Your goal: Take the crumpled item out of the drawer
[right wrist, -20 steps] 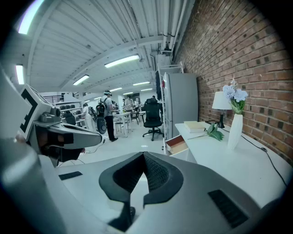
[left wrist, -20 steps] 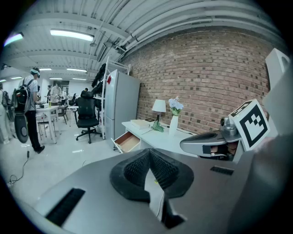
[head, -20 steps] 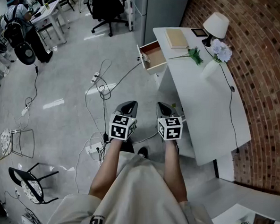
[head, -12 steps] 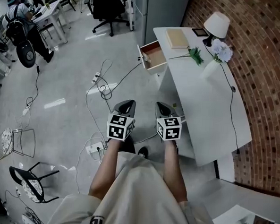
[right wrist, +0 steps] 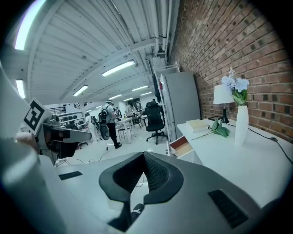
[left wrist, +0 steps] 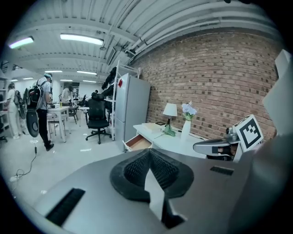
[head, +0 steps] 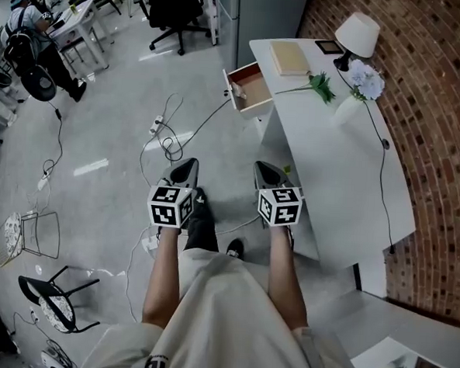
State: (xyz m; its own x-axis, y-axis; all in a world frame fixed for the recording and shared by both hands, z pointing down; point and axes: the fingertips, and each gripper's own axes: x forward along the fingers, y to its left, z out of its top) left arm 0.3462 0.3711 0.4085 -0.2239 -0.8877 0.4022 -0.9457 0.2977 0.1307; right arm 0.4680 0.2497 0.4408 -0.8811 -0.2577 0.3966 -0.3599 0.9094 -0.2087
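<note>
The wooden drawer [head: 250, 89] stands pulled open from the far left end of the white desk [head: 347, 179]. It also shows in the left gripper view [left wrist: 137, 142] and the right gripper view [right wrist: 181, 147]. I cannot make out a crumpled item in it from here. My left gripper [head: 186, 167] and right gripper [head: 263, 171] are held side by side in front of the person's body, over the floor and well short of the drawer. Both are shut and empty: the left gripper's [left wrist: 149, 153] pads meet, as do the right gripper's [right wrist: 143, 157].
On the desk are a book [head: 290, 60], a lamp [head: 356, 35], a vase of flowers [head: 351, 101] and a green stem [head: 317, 89]. Cables [head: 166, 144] trail across the floor between me and the drawer. An office chair [head: 174, 12] stands beyond, and a brick wall [head: 436, 114] runs along the right.
The left gripper has swung out to the left, widening the gap to the right gripper. A foot has stepped forward beneath it. The right gripper has barely moved.
</note>
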